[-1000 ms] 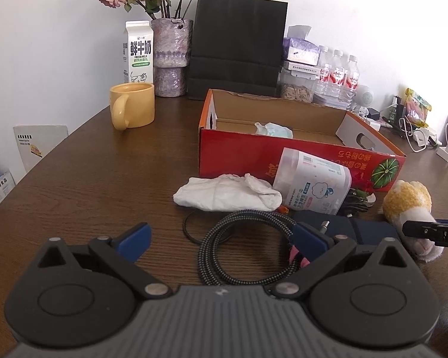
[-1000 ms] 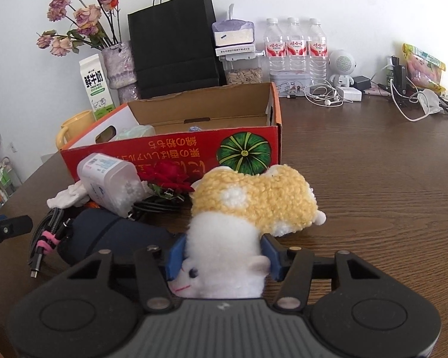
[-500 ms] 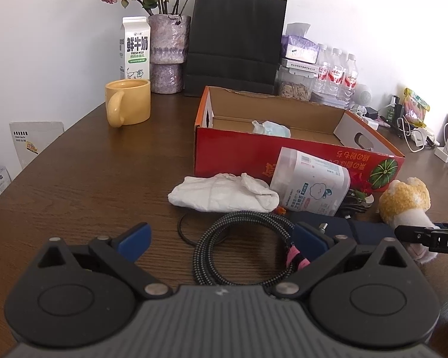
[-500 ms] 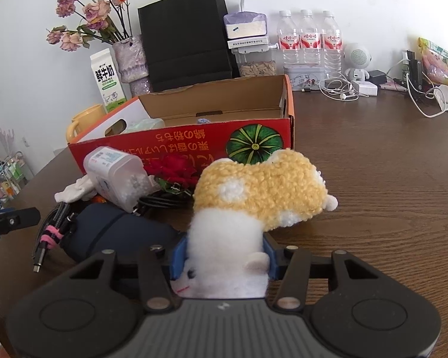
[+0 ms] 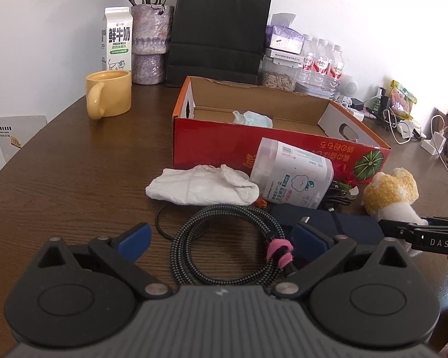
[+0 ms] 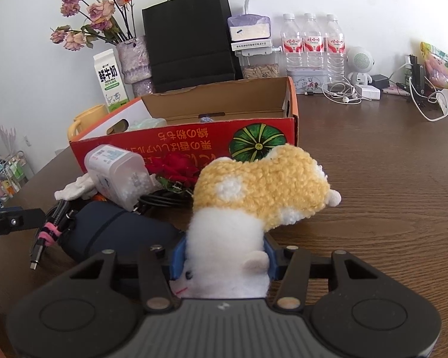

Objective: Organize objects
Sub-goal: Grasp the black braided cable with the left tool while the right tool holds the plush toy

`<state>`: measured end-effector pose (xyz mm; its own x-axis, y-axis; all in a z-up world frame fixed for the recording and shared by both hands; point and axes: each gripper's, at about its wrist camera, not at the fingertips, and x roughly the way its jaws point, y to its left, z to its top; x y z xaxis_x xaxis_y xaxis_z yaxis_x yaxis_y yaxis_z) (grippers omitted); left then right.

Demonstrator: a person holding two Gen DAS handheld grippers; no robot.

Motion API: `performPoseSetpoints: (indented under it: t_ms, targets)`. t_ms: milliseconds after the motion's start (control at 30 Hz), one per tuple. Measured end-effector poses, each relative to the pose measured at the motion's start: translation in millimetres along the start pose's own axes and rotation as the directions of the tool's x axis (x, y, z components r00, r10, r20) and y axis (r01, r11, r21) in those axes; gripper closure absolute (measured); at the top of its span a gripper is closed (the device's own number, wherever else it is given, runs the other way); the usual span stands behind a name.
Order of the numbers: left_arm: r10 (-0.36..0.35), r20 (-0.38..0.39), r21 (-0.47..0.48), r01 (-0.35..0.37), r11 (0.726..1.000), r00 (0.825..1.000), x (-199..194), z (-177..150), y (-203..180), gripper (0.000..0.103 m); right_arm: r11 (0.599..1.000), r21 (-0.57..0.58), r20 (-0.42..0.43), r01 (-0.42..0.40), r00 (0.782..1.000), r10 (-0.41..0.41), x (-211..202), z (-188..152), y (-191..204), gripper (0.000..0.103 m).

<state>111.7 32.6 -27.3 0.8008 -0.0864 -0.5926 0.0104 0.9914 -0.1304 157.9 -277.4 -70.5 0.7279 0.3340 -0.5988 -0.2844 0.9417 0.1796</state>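
Note:
My left gripper (image 5: 221,235) is open and low over a coiled braided cable (image 5: 188,238) with a pink tie; the coil lies between its blue pads, untouched. My right gripper (image 6: 224,256) is shut on the white end of a yellow-and-white plush toy (image 6: 262,185), whose body rests on the table ahead. In the left wrist view the plush toy (image 5: 391,191) sits at the right, with the right gripper's fingers (image 5: 418,234) on it. An open red cardboard box (image 5: 224,140) stands behind, with a crumpled bluish item inside.
Before the box lie a white cloth (image 5: 200,186), a white plastic canister (image 5: 292,176) on its side, a navy pouch (image 5: 343,223) and a red rose (image 6: 176,170). A yellow mug (image 5: 109,97), milk carton, vase, black bag and water bottles stand behind.
The left gripper has tipped slightly down toward the cable coil. The right gripper keeps its hold on the plush toy and has barely moved.

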Motion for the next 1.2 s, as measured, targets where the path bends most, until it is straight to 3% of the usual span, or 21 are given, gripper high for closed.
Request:
performPoseSetpoints:
  t_ms: [233, 667, 1000, 1200]
  targets:
    - [-0.044, -0.021, 0.013, 0.044, 0.999, 0.999, 2.3, -1.7, -3.5, 0.0, 1.0, -0.001, 0.003, 0.001, 1.0, -0.001, -0.4, -0.8, 0.3, 0.053]
    - [-0.044, -0.082, -0.018, 0.043, 0.999, 0.996, 22.2, -8.4, 3.7, 0.0, 1.0, -0.001, 0.005, 0.0, 1.0, 0.0, -0.8, -1.2, 0.0, 0.053]
    - [-0.089, -0.026, -0.011, 0.089, 0.996, 0.996, 25.7, -15.2, 6.7, 0.0, 1.0, -0.002, 0.006, 0.0, 1.0, 0.0, -0.7, -2.4, 0.3, 0.053]
    - [-0.058, -0.021, -0.022, 0.058, 0.998, 0.998, 20.1, -17.2, 3.2, 0.005, 1.0, -0.002, 0.01, 0.0, 1.0, 0.0, -1.0, -2.7, 0.2, 0.053]
